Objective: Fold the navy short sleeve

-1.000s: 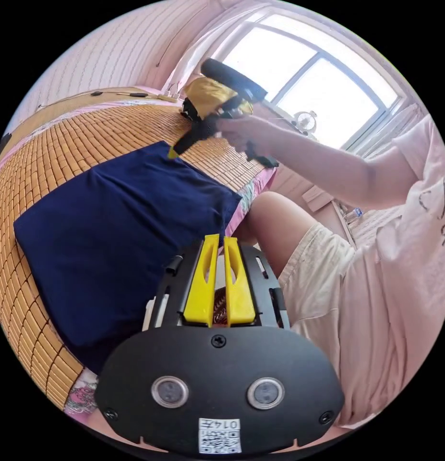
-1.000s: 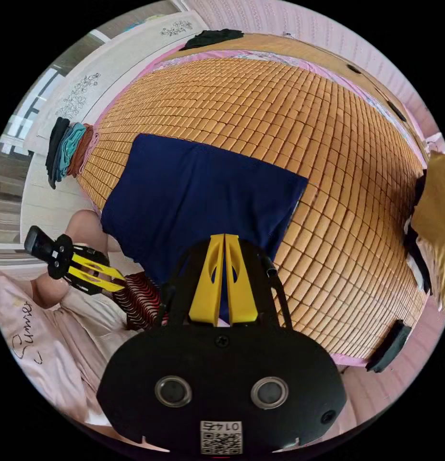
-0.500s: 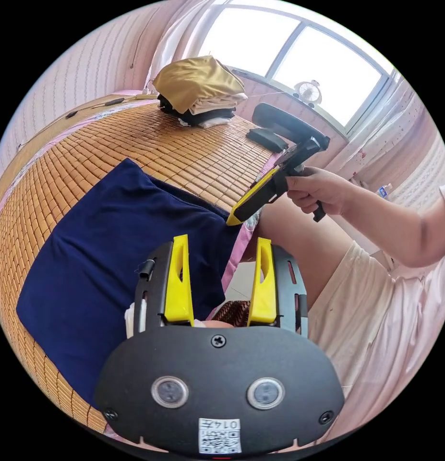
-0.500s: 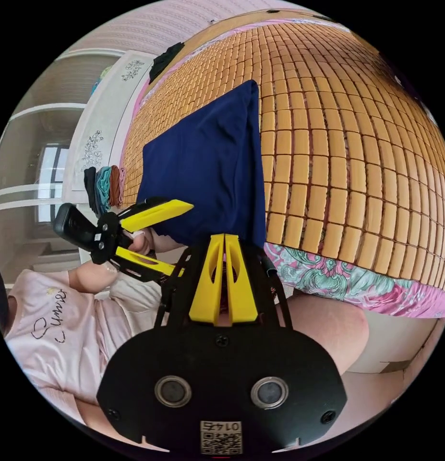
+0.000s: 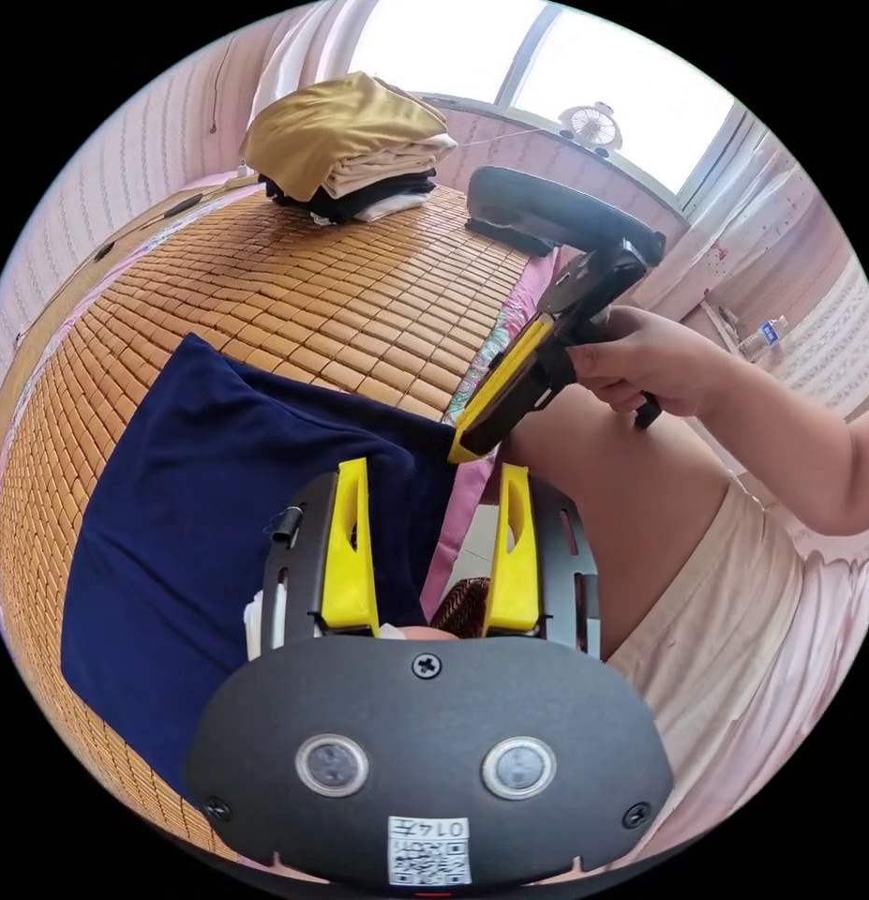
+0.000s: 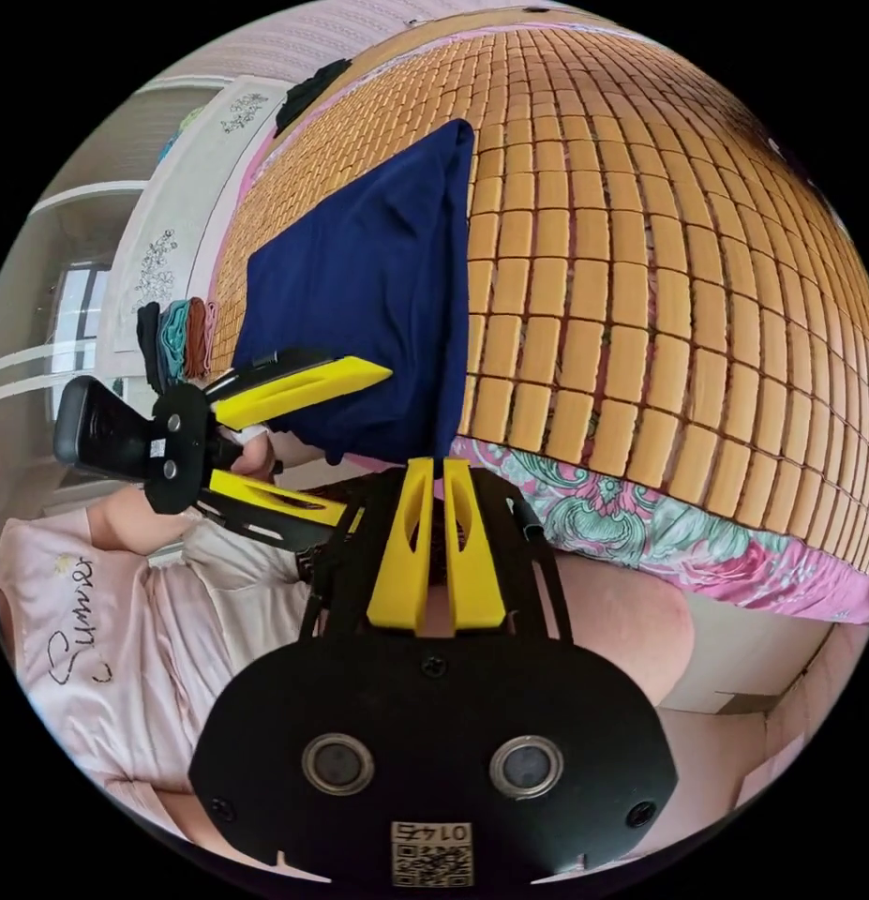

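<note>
The navy short sleeve [image 5: 200, 525] lies folded into a flat rectangle on the bamboo mat [image 5: 340, 300], its near side at the bed edge. My left gripper [image 5: 434, 469] is open and empty, one jaw over the shirt's near corner and the other past the bed edge. A hand [image 5: 645, 361] holds my right gripper [image 5: 464, 450], which is shut with its tip at that same corner. In the right gripper view the shirt [image 6: 359, 281] runs away from the shut right gripper [image 6: 439, 464]. The left gripper [image 6: 359, 441] stands open beside it, its upper jaw over the shirt's edge.
A stack of folded clothes [image 5: 350, 150] topped with gold cloth sits at the mat's far corner. Another stack of folded clothes [image 6: 176, 337] stands along the bed's other side, and a dark garment [image 6: 312, 84] lies further back. The person's leg [image 5: 631, 497] presses against the bed edge.
My left gripper has opened. The right gripper has come from the shirt's far side down to its near corner at the bed edge, still shut. Both cameras swung.
</note>
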